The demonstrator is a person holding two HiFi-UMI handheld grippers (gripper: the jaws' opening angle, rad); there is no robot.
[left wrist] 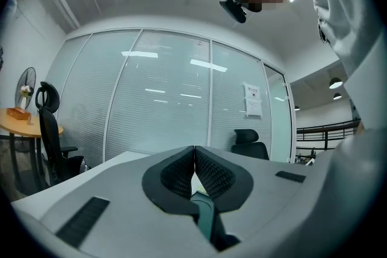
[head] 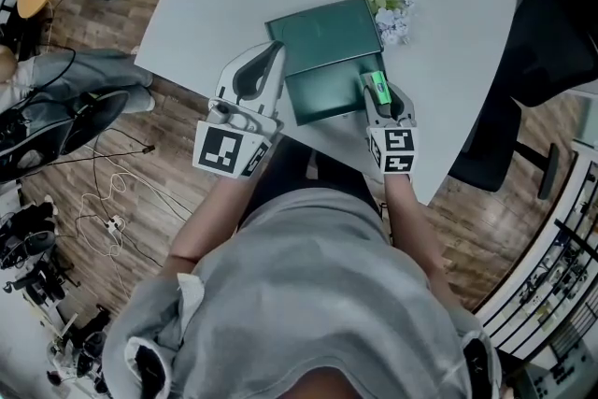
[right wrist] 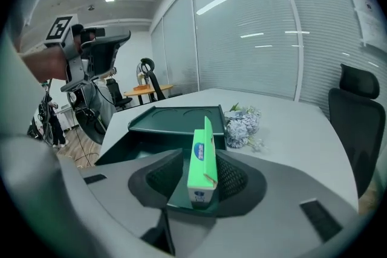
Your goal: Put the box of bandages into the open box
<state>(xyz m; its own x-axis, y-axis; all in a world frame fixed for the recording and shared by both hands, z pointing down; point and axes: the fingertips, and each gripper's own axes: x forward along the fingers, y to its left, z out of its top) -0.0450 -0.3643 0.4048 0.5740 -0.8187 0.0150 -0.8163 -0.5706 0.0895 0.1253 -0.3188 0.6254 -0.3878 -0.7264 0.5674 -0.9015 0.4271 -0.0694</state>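
Bandage box stands on edge at the open box's near side, about 5 o'clock in the head view. It sits between the right gripper's parted jaws, leaning on one pad only, apparently let go for placement. Left gripper, jaws closed on nothing, hangs raised at 9 o'clock, probably to keep clear.

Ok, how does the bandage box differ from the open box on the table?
The bandage box is bright green, the open box dark green. The bandage box is small and narrow, the open box far larger. The bandage box stands on edge; the open box lies flat, lid open. Both are rectangular.
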